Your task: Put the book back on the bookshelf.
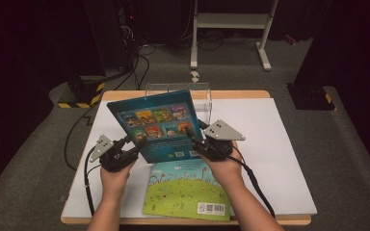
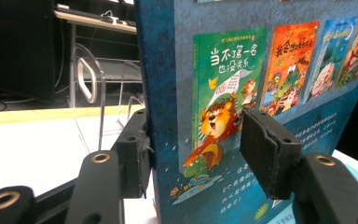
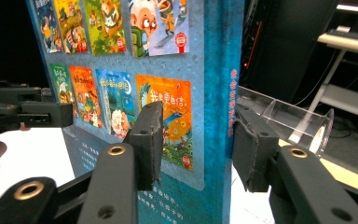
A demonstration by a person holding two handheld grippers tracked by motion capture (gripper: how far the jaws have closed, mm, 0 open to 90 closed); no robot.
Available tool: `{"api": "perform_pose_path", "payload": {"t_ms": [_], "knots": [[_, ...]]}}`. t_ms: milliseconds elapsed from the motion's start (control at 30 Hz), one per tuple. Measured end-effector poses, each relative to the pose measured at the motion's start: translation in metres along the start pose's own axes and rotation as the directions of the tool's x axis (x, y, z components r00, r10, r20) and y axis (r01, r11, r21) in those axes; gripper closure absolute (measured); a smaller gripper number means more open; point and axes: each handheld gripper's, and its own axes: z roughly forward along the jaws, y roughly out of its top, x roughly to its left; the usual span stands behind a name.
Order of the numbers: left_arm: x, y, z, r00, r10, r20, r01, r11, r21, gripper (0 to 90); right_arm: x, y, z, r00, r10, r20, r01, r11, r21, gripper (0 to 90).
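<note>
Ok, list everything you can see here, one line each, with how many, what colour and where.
blue book: one, dark blue back cover with small pictures, lifted above the table between both tongs
green book: one, green and light blue, flat on the near part of the white sheet
clear stand: one, see-through plastic, far edge of the table behind the blue book
white sheet: one, white, covering most of the table
table: one, light wood rim
white frame: one, white, on the floor beyond the table
left tongs: one, black, closed on the blue book's left edge
right tongs: one, black, closed on the blue book's right edge
hands: two, gripping the tongs from below
</note>
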Motion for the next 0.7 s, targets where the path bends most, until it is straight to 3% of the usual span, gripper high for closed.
{"api": "perform_pose_path", "payload": {"t_ms": [233,433,700], "knots": [[0.000,-0.004,-0.010,0.9999,-0.014,-0.003,0.014,0.9999,-0.008,43.3,0.007,-0.007,-0.006,0.9985,0.007,-0.054,-0.008,1.000,-0.028,52.4],[-0.002,-0.007,-0.018,0.9999,-0.009,-0.011,0.009,0.9999,-0.012,42.0,0.008,-0.013,-0.005,0.9967,0.016,-0.080,-0.015,1.000,0.013,41.5],[-0.004,-0.008,-0.026,0.9998,0.002,-0.020,-0.002,0.9998,-0.020,41.8,0.011,-0.007,0.004,0.9908,-0.042,-0.129,0.043,0.999,0.005,40.4]]}}
